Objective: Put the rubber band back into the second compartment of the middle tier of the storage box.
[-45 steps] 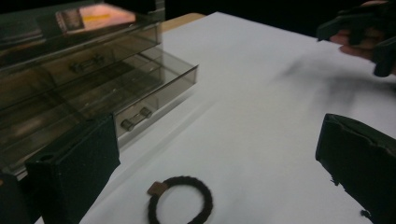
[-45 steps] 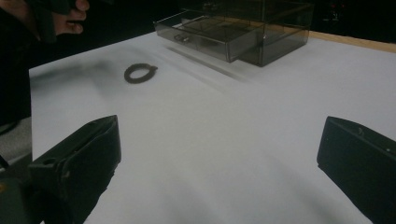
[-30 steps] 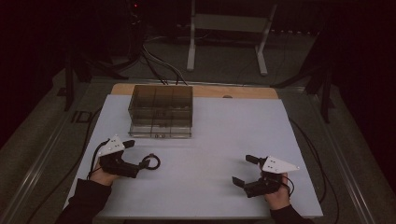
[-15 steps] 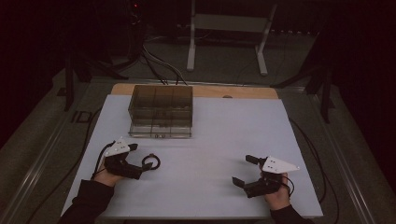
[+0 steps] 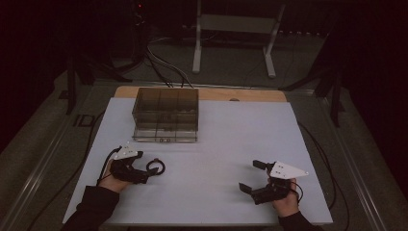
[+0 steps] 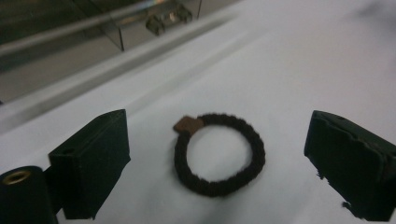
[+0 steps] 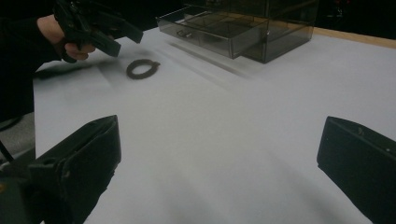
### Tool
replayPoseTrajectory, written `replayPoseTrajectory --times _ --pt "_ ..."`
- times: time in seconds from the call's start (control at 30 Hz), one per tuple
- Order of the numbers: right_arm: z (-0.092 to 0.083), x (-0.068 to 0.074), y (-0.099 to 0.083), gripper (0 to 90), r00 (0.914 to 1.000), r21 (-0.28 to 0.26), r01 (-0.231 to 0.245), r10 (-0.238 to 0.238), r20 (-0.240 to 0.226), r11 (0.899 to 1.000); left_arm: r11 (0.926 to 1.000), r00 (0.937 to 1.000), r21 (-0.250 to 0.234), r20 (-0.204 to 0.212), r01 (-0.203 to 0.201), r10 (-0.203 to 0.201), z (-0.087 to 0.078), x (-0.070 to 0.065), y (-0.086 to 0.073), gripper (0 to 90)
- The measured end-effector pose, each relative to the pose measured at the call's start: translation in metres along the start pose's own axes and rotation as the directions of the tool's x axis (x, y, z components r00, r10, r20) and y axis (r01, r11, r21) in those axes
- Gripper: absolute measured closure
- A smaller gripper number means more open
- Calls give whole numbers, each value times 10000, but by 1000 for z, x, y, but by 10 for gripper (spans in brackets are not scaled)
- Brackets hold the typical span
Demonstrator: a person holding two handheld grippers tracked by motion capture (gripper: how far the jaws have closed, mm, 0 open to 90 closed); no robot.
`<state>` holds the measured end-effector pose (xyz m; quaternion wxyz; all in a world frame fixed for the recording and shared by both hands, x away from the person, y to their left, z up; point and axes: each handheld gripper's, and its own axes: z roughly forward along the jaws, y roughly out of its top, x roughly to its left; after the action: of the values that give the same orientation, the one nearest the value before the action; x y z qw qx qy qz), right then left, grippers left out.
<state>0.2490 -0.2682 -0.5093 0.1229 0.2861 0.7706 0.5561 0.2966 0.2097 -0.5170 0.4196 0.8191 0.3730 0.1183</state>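
Dark hair tie [image 6: 219, 154] flat on white table [image 5: 221, 144], between wide-spread left claw [image 6: 219, 163]; right claw [image 7: 219, 172] spread, empty.

High view overlooks table [image 5: 216, 144]; both gripper views share hair tie [image 6: 219, 154].

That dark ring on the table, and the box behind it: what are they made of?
The ring looks like a fabric-covered elastic hair tie: fuzzy, matte dark brown, with a small, smooth, tan tab at one spot. The box seems smoky clear plastic: you see its dividers through the glossy walls.
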Motion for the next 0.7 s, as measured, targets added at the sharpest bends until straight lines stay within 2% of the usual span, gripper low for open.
replayPoseTrajectory --times 0.13,0.23,0.3,0.43,0.6,0.63,0.7 --pt "0 -1 0 0 10000 19 -55 55 -27 10000 9987 9997 495 -186 142 -133 4 -2 0 124" --pt "0 0 0 0 10000 3 -41 41 -28 10000 9972 9991 650 -210 372 -359 5 0 1 159" --pt "1 0 0 0 10000 11 -67 67 -49 10000 9957 9981 789 -423 481 -449 6 1 0 165" --pt "1 0 0 0 10000 20 -50 50 -44 10000 9947 9974 962 -659 358 -295 8 1 -1 200" --pt "1 0 0 0 10000 18 -71 71 -57 10000 9935 9953 1127 -966 166 -57 10 -1 -1 337" --pt "1 0 0 0 9999 28 -96 96 -74 10000 9923 9930 1240 -1176 74 73 12 -2 -2 362" --pt "1 0 0 0 10000 60 -55 56 -68 10000 9919 9924 1270 -1226 13 144 12 -2 -2 412"
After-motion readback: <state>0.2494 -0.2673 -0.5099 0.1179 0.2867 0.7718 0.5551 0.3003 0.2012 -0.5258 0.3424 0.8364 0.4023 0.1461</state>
